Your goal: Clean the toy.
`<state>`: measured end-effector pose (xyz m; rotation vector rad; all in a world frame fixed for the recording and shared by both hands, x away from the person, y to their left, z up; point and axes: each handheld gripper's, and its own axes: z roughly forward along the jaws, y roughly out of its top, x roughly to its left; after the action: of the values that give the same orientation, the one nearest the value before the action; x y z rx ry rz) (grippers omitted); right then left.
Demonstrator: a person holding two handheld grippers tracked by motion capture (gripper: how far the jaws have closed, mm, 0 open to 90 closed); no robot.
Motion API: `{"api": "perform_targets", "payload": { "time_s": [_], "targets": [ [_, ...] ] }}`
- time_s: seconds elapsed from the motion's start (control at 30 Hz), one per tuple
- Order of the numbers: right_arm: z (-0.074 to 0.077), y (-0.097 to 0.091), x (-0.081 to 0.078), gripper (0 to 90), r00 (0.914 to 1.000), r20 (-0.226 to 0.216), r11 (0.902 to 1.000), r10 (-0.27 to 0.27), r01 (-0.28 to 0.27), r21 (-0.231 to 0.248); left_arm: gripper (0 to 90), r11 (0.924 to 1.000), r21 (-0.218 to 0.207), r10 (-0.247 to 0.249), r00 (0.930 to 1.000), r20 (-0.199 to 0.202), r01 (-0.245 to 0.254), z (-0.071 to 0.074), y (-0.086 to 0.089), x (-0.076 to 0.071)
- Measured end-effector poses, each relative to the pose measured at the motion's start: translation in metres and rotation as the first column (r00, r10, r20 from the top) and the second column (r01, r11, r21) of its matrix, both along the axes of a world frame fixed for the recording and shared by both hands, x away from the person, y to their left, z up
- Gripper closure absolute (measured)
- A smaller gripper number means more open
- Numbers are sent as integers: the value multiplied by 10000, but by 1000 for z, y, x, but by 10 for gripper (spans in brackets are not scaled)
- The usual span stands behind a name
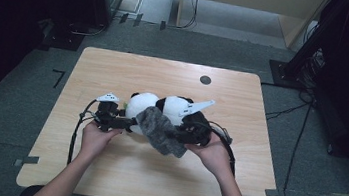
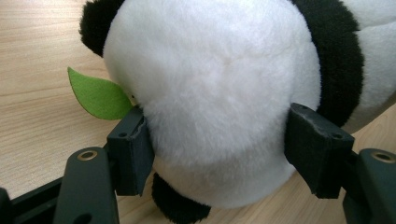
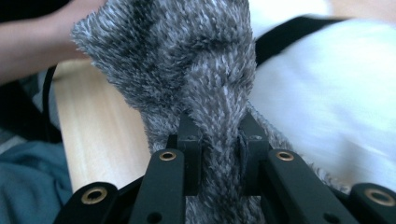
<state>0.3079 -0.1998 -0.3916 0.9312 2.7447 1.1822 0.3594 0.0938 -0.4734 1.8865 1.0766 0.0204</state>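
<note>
The right gripper (image 3: 219, 140) is clamped tight on a bunched fold of grey cloth (image 3: 187, 70), which drapes over the panda (image 1: 158, 108) lying mid-table (image 1: 103, 170). The left gripper (image 2: 217, 149) has its jaws half-wide, pads pressed into the panda's white head, steadying it. The step looks like wiping or covering the toy; next, the cloth must be drawn across while the left keeps hold.

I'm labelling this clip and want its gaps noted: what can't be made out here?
- Panda toy: face hidden, turned away in the left gripper view.
- Grey cloth: lower end cut off by the bottom edge, right gripper view.
- Right gripper: jaw tips buried in cloth, high view.
- Panda: blurred, right gripper view.
</note>
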Motion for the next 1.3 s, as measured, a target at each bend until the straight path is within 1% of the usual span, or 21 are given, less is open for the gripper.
{"api": "perform_targets", "payload": {
  "time_s": [0.07, 0.17, 0.27, 0.33, 0.4, 0.43, 0.5, 0.6, 0.67, 0.73, 0.83, 0.97, 1.03, 1.2, 1.3],
  "targets": [
    [-7, 10, -1, 760, 9993, -157, 9990, 346, -351, -276, 304, 10000, 9, -5, 10000, -14, 5, 1, 0, 0],
    [-17, 21, -3, 760, 9955, -436, 9942, 840, -867, -634, 306, 10000, -12, 12, 10000, -35, -12, 1, 0, 0],
    [-25, 30, -4, 760, 9918, -607, 9871, 1125, -1185, -1072, 307, 10000, -27, 28, 10000, -33, -28, 1, -1, 0],
    [-30, 37, -1, 760, 9908, -631, 9844, 1195, -1265, -1226, 307, 10000, -31, 33, 10000, -31, -33, 2, -1, 0],
    [-34, 45, 4, 761, 9914, -673, 9849, 1118, -1196, -1251, 308, 10000, -39, 33, 10000, -41, -33, 2, -1, 0],
    [-36, 50, 7, 763, 9921, -606, 9838, 1097, -1171, -1355, 309, 10000, -48, 41, 10000, -53, -41, 2, -1, 0],
    [-39, 59, 14, 764, 9940, -614, 9813, 900, -991, -1652, 310, 10000, -53, 48, 10000, -63, -48, 2, -1, 0],
    [-43, 75, 22, 766, 9949, -572, 9749, 826, -926, -2026, 313, 10000, -75, 65, 9999, -93, -65, 2, -1, 0],
    [-44, 83, 26, 766, 9957, -415, 9697, 831, -903, -2269, 317, 9999, -76, 85, 9999, -92, -86, 1, 0, 0],
    [-47, 89, 29, 766, 9971, -361, 9666, 673, -742, -2453, 320, 9999, -24, 123, 9999, -86, -123, 1, 1, 0],
    [-49, 89, 31, 766, 9976, -337, 9655, 603, -668, -2515, 322, 9999, 4, 102, 9999, -91, -102, 1, 1, 1],
    [-49, 83, 29, 766, 9985, -336, 9670, 431, -501, -2500, 321, 10000, 19, 93, 9999, -61, -93, 1, 0, 0],
    [-47, 80, 27, 766, 9989, -327, 9644, 346, -419, -2610, 321, 10000, 6, 87, 9999, -68, -87, 1, 0, 0],
    [-46, 67, 21, 766, 9992, -356, 9618, 199, -289, -2721, 322, 10000, -9, 71, 9999, -78, -71, 0, 0, 0],
    [-45, 57, 17, 766, 9993, -357, 9634, 89, -181, -2675, 323, 10000, -22, 69, 9999, -86, -70, 0, 0, 0]
  ]
}}
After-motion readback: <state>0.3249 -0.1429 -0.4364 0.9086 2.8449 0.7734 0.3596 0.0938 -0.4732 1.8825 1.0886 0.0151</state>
